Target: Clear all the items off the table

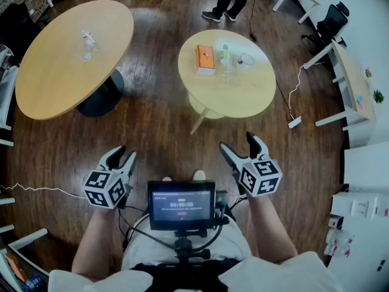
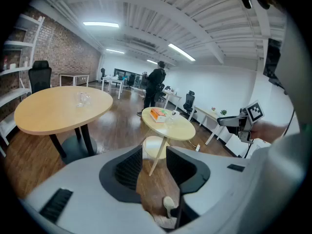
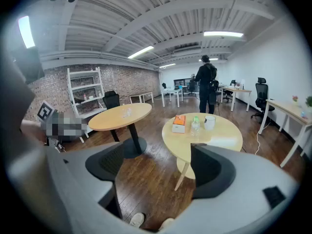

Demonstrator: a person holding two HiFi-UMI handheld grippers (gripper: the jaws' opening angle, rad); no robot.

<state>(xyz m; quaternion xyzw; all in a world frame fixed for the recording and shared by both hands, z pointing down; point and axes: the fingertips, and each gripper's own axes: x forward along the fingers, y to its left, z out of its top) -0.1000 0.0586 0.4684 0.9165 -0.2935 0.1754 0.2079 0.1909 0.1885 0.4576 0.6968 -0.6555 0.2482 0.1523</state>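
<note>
The orange box [image 1: 205,59], a clear bottle [image 1: 226,62] and a white cup [image 3: 209,122] stand close together on the small round tabletop [image 1: 243,96], well ahead of both pairs of fingers and beyond their tips. None of them is touched. The right gripper [image 1: 237,141] is released, its fingers [image 3: 212,169] wide apart with only the wooden floor [image 1: 158,120] seen between them. The left gripper [image 1: 126,152] is also released, its fingers [image 2: 131,167] standing a narrow gap apart, with nothing between them. A bigger tabletop [image 1: 55,66] with some glassware [image 1: 88,44] lies far to the left of the left fingers. A small screen [image 1: 181,204] sits between the two grippers.
</note>
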